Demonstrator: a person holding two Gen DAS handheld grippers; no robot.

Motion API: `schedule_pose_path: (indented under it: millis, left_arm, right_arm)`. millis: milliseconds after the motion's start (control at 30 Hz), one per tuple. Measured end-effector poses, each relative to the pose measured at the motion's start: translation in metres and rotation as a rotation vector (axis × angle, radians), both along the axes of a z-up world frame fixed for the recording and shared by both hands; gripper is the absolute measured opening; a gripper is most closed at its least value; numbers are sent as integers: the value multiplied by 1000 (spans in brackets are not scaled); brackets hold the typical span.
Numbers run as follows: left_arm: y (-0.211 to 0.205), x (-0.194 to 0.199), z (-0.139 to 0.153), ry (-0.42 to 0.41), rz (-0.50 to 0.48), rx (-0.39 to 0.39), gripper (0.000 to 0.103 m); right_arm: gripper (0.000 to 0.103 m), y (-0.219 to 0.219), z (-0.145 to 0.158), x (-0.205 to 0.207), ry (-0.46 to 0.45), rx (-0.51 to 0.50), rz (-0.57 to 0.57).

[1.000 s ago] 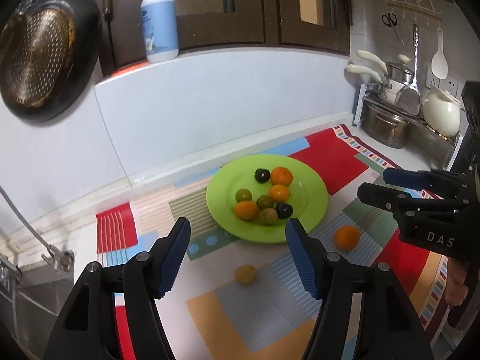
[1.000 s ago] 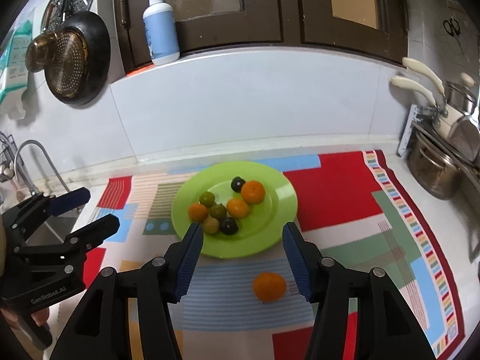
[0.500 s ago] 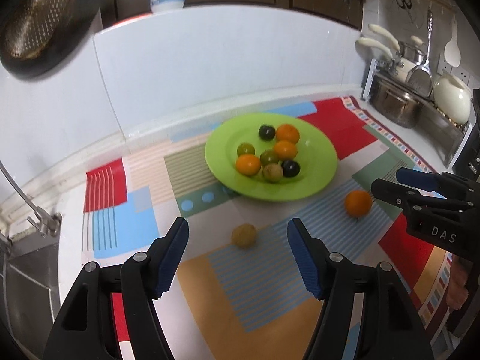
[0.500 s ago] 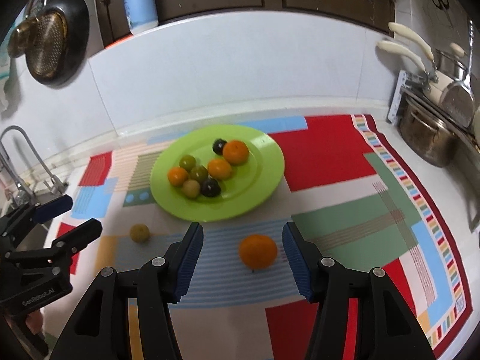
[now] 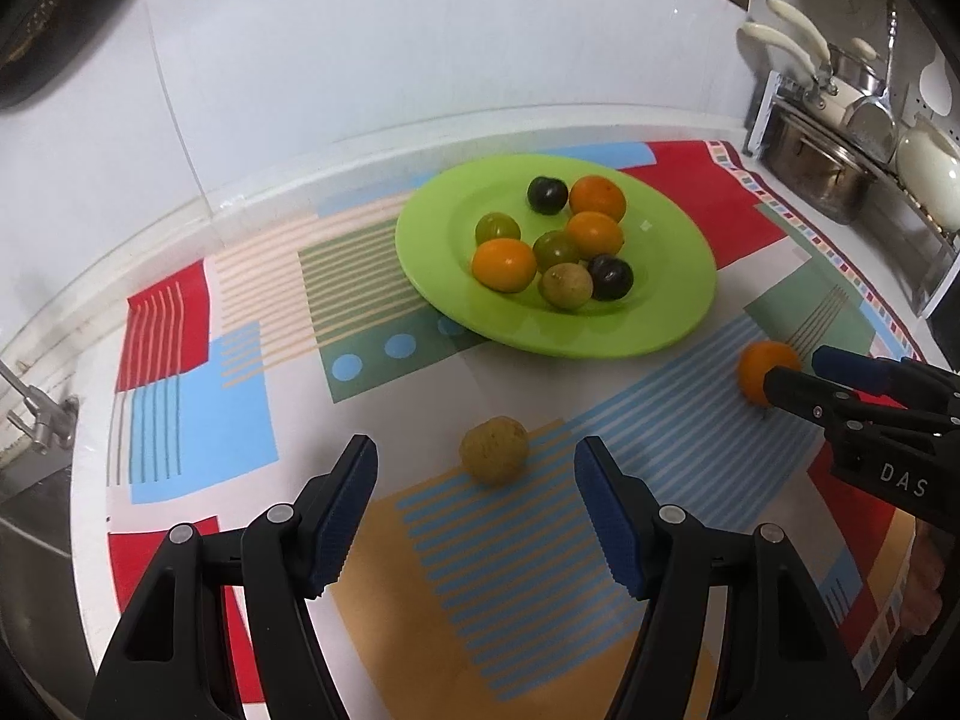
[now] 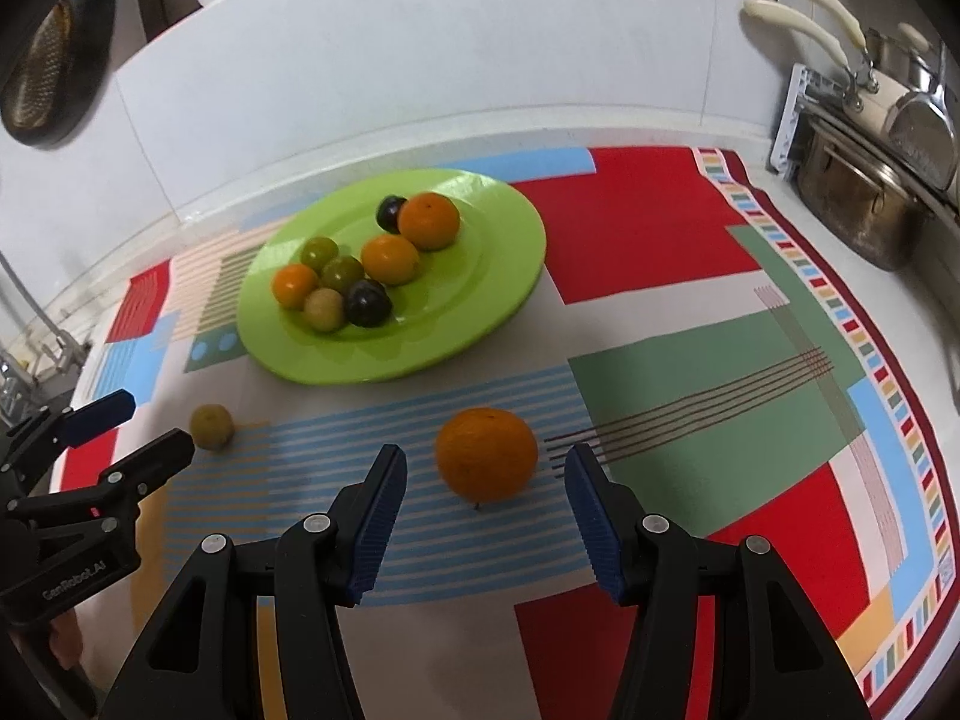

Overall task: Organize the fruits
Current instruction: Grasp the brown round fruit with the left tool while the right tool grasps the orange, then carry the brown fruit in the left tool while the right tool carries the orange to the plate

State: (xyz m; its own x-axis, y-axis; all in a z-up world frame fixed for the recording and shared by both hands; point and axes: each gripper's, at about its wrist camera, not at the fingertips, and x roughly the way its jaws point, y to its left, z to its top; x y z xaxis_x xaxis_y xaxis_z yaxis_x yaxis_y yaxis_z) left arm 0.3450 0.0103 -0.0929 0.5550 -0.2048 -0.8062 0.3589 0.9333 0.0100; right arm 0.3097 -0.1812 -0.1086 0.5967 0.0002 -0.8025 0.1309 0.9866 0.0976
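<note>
A green plate holds several small fruits: orange, green and dark ones. A yellow-brown fruit lies loose on the mat, just ahead of my open left gripper, between the lines of its fingers. An orange lies loose on the mat just ahead of my open right gripper. Each gripper also shows in the other's view, the right gripper beside the orange and the left gripper beside the yellow-brown fruit. Neither gripper touches its fruit.
A colourful patterned mat covers the counter. Metal pots and utensils stand on a rack at the right. A tap and sink edge lie at the left. A white tiled wall runs behind the plate.
Both grippers have moved down and forward toward the counter. The yellow-brown fruit and the orange now sit closer, each lined up between its gripper's fingers. Both grippers stayed open.
</note>
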Motion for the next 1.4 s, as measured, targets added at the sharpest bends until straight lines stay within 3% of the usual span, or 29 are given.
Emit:
schedule_pose_path:
  millis: [200,433,633,933,1400]
  left_arm:
    - [0,9,-11,33,0,-17,66]
    - [-1,15,-20,57,-8,-19,46]
    - [-4,18,-22,72,-18,-30,29]
    - [-5,9,-13,55,-32,-35,28]
    - [-8,-17,32,-60,-61,-52,28]
  right_arm:
    - [56,0,-10,9,22,3,3]
    - [55,0,-20,16,42,7,8]
    - [43,2,-22,18,48,8,20]
    - [42,5,-16,12,23,23,38]
    - [42,8,19,-9,-74,42,75]
